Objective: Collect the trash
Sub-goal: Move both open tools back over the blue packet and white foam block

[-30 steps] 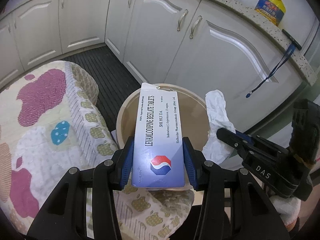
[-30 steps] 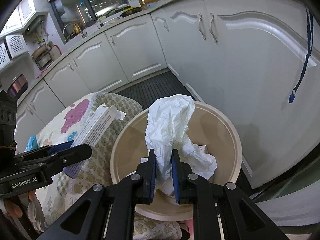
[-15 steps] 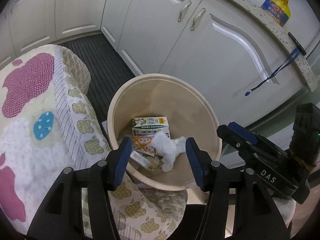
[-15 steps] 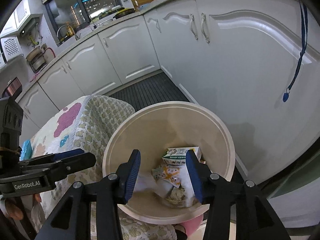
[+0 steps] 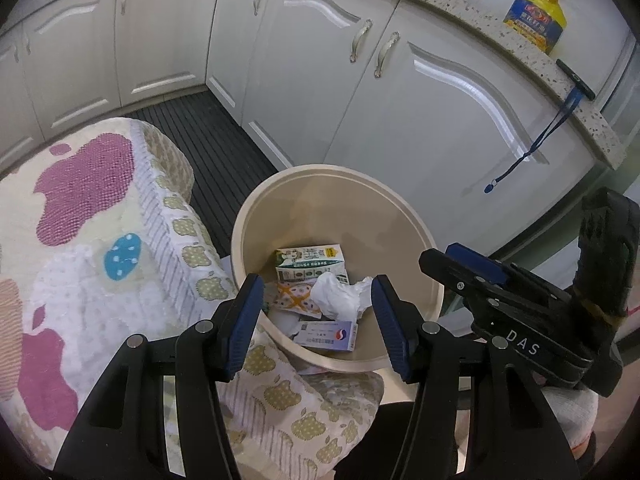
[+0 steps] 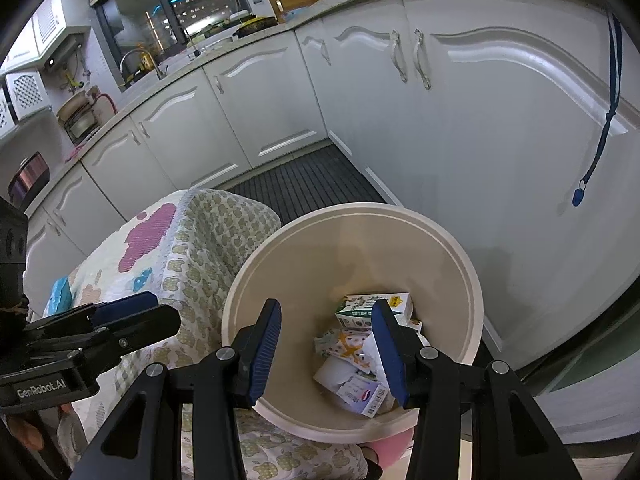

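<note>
Trash is all down in the round beige bin point(image 5: 416, 236) now: a blue-and-white pill box point(image 5: 326, 334), a crumpled white tissue point(image 5: 338, 298) and a green milk carton point(image 5: 310, 262). Both the left gripper point(image 5: 318, 320) and right gripper point(image 6: 326, 350) hang over the rim with fingers spread apart and nothing between them. Bin sits just beside an apple-print cover point(image 5: 100, 248)

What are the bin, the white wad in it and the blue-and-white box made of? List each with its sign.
Bin: probably plastic, smooth matte beige, moulded rolled rim.
White wad: likely tissue or thin paper, soft crumpled folds; thin plastic is possible.
Blue-and-white box: thin printed cardboard, slight sheen, flat faces, sharp folded edges, barcode showing in the right wrist view.
</note>
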